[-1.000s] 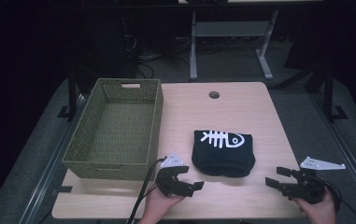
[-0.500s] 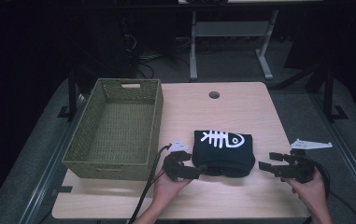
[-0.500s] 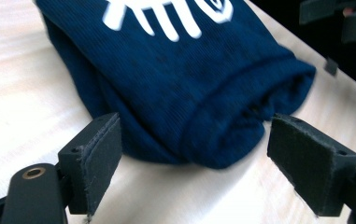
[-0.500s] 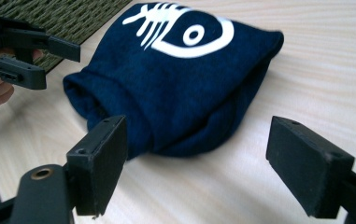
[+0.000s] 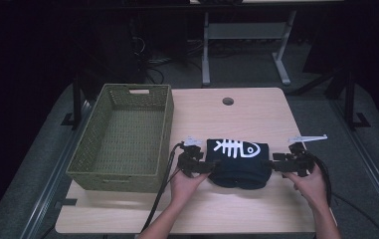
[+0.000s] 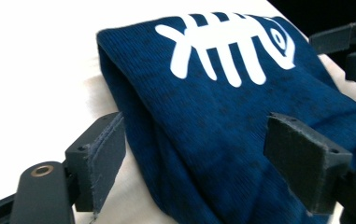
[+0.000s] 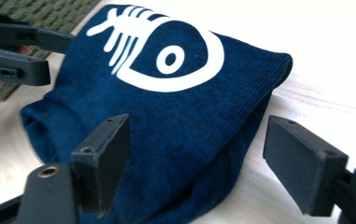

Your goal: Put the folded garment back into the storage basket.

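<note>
Now the folded navy garment (image 5: 239, 162), fish-skeleton print up, lies flat on the table (image 5: 256, 107) near the person's edge, just right of the woven basket (image 5: 122, 137), which stands empty; so nothing is packed yet, and by my reading the job is to lift this bundle across into that basket; the left gripper (image 5: 208, 167) sits at the cloth's left end and the right gripper (image 5: 272, 168) at its right end; both have just been closing their jaws a little, yet they stand wide; in the left gripper view the fold runs between the pads (image 6: 103, 156), one on the table side, one over the cloth, not pinching; in the right gripper view the garment's end lies between spread pads (image 7: 105, 161), untouched; grasp, lift and drop all remain.
</note>
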Available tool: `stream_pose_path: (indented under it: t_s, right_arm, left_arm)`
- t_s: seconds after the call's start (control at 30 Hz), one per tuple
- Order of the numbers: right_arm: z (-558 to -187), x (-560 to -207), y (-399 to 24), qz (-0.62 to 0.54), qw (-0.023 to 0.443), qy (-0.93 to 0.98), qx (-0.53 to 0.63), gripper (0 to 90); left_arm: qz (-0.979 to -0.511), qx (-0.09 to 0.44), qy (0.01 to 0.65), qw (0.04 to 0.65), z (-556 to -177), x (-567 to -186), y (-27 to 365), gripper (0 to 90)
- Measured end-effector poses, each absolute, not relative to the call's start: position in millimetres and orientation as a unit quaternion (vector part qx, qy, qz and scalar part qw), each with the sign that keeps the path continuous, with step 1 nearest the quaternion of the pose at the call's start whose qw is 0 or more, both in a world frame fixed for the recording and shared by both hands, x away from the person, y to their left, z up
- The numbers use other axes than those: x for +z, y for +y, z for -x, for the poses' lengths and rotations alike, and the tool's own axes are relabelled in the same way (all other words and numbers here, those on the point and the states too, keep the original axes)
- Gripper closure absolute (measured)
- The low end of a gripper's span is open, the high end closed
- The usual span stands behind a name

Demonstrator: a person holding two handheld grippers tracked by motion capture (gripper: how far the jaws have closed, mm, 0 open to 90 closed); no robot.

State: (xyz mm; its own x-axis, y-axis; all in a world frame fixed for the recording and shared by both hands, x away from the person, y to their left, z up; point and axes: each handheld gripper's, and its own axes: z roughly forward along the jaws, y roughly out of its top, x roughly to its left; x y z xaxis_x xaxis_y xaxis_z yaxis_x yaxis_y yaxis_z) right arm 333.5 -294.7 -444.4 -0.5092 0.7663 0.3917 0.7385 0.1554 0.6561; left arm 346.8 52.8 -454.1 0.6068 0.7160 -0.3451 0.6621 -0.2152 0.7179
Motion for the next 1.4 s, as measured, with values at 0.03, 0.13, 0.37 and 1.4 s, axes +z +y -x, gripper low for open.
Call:
stream_pose_path:
  t_s: [0.03,0.13,0.37,1.4]
  right_arm:
    - [-336,-447,-292,-0.500,0.016,0.761,0.413,23.4]
    - [-342,-452,-289,-0.509,0.013,0.761,0.402,26.3]
    - [-345,-464,-285,-0.533,-0.004,0.753,0.386,35.2]
    - [-326,-447,-276,-0.536,-0.013,0.735,0.416,72.1]
  left_arm:
    - [-0.780,0.031,0.445,0.439,-349,-455,51,21.5]
    - [-0.777,0.022,0.459,0.430,-356,-462,51,21.9]
    - [-0.782,0.004,0.454,0.427,-360,-469,50,28.2]
    - [-0.772,-0.046,0.438,0.458,-358,-462,50,69.3]
